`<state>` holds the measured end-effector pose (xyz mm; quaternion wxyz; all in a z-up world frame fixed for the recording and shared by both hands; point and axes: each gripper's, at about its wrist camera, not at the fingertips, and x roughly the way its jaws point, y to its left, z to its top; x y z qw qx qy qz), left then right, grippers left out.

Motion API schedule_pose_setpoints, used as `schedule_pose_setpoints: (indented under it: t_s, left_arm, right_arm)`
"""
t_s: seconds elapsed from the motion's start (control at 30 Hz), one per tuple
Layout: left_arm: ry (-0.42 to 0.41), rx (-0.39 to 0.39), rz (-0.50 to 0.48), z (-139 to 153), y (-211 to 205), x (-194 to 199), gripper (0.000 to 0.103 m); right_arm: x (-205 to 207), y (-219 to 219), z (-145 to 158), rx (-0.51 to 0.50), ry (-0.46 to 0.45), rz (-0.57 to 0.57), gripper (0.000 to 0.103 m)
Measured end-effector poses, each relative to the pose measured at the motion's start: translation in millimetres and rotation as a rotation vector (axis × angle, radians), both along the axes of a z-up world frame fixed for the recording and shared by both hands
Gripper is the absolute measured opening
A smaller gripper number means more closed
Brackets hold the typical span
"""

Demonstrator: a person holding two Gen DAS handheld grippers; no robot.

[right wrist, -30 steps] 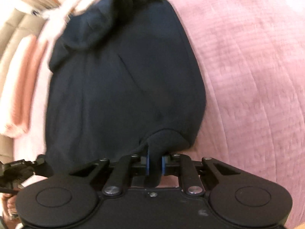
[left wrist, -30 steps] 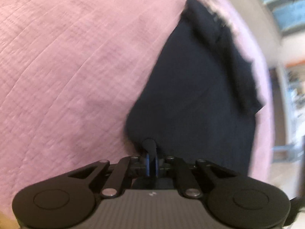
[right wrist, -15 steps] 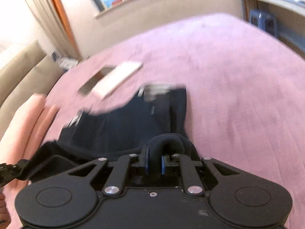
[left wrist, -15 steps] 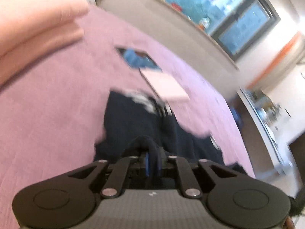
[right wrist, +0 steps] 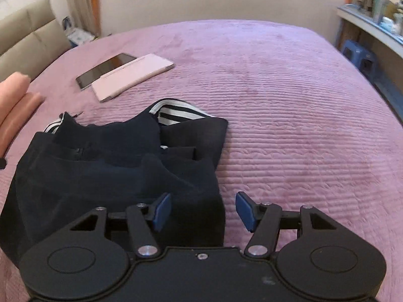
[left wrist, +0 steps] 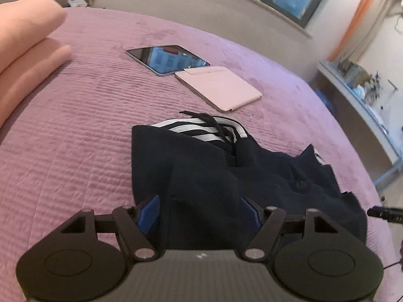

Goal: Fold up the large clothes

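Change vs earlier: both grippers were pinched on dark cloth; jaws have just been opening on both sides, cloth let go. Garment was spread flat, now lies doubled over w/ waistband on the far side.
Garment: dark navy trousers (left wrist: 226, 176) folded on the pink bedspread (left wrist: 75, 151); striped black/white waistband (left wrist: 199, 128) and black drawstring (left wrist: 214, 123) at far edge.
Garment vs left gripper: left gripper (left wrist: 201, 211) jaws wide apart, straddling near fold of trousers; cloth lies between the blue pads (left wrist: 148, 211), pads not pressing on it. Nothing held.
Garment vs right gripper: right gripper (right wrist: 204, 211) jaws wide apart at near right corner of trousers (right wrist: 113, 176); left pad over cloth, right pad over bare bedspread (right wrist: 302, 125). Nothing held.
Beyond garment: tablet (left wrist: 166, 59), screen up, and pink case (left wrist: 219, 88) lie touching each other, farther up the bed, apart from waistband.
Left side: peach folded bedding (left wrist: 25, 50) at bed edge.
Surrounds: beige headboard (right wrist: 27, 40); window sill, shelf w/ clutter (right wrist: 377, 15) on right, blue stool (right wrist: 357, 55) below it.
Containers: none discernible on bed.
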<state>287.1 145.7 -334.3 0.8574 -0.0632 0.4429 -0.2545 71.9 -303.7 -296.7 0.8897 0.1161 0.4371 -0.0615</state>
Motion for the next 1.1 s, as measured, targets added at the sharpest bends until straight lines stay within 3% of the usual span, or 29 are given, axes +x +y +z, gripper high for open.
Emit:
schedule_pose_setpoints:
  t_s: [0.13, 0.47, 0.57, 0.6, 0.63, 0.67, 0.7, 0.73, 0.83, 0.87, 0.97, 1.1]
  left_arm:
    - [0.044, 0.004, -0.043, -14, -11, 19, 0.065]
    - [0.1, -0.014, -0.06, -31, -21, 41, 0.066]
    - [0.143, 0.004, -0.067, -43, -23, 48, 0.065]
    - [0.153, 0.004, -0.053, -46, -21, 50, 0.064]
    - [0.163, -0.006, -0.031, -50, -18, 52, 0.055]
    - [0.18, -0.028, -0.01, -53, -14, 54, 0.048]
    - [0.188, -0.053, 0.01, -54, -9, 54, 0.025]
    - [0.184, -0.085, 0.018, -54, -6, 52, 0.015]
    - [0.14, -0.151, 0.007, -43, 1, 37, 0.01]
    - [0.128, -0.213, 0.0, -38, 7, 32, 0.01]
    - [0.113, -0.371, 0.022, -20, 27, 24, 0.01]
    - [0.055, -0.472, 0.063, 6, 43, 24, 0.006]
  right_arm:
    - [24, -12, -12, 0.041, 0.023, 0.025, 0.071]
    - [48, -28, -38, 0.204, 0.075, 0.035, 0.07]
    - [49, -19, -39, 0.167, 0.076, 0.05, 0.069]
    - [48, -16, -39, 0.153, 0.073, 0.053, 0.062]
    - [47, -14, -37, 0.141, 0.063, 0.054, 0.049]
    - [45, -12, -35, 0.127, 0.052, 0.055, 0.04]
    - [43, -9, -33, 0.105, 0.042, 0.062, 0.015]
    - [39, -4, -29, 0.072, 0.03, 0.068, 0.01]
    - [23, 13, -14, -0.073, -0.028, 0.048, 0.008]
    - [15, 16, -5, -0.103, -0.058, 0.033, 0.008]
    - [-2, 20, 27, -0.121, -0.142, 0.0, 0.008]
    - [-2, 22, 64, -0.144, -0.229, 0.012, 0.006]
